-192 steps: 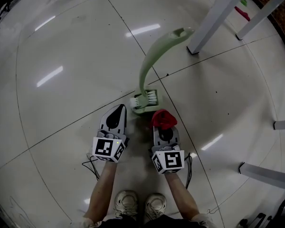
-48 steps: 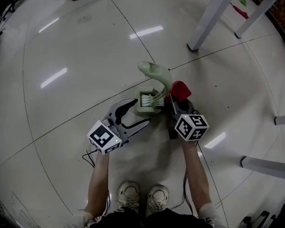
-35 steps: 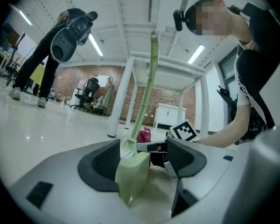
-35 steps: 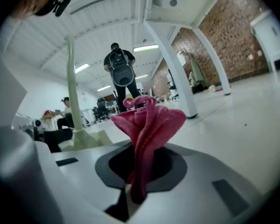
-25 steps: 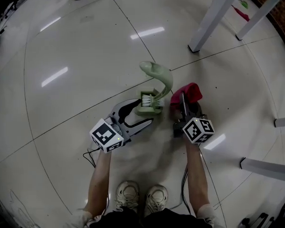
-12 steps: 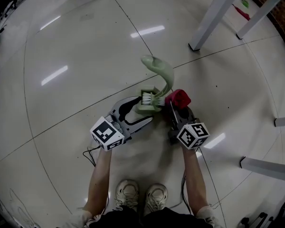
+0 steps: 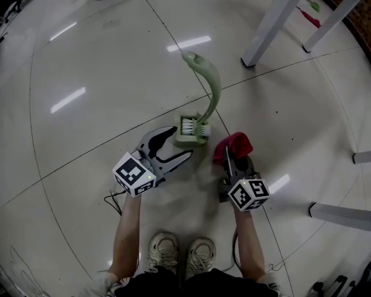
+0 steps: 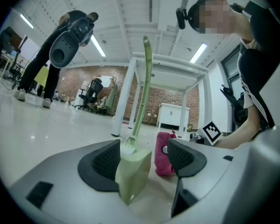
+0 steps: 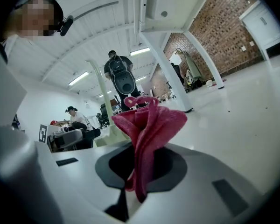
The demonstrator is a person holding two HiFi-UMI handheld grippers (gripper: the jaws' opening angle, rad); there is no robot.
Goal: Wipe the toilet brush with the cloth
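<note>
Left claw (image 7: 181,145) straddling toilet brush (image 7: 192,131), right claw (image 7: 230,158) clamping cloth (image 7: 234,143)

Floor (image 7: 99,54): glossy pale tiles, ceiling lights mirrored ahead of me.
Table legs (image 7: 275,23): white, slanted, up on my right.
Brick wall (image 7: 365,23): far right, behind them.
Cabinet (image 8: 171,118): white, against brick.

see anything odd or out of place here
Nothing stands out. The brush stands upright on the floor, with nothing spilled or broken. The left gripper is open around its base; the right gripper holds the cloth, apart from the brush.
</note>
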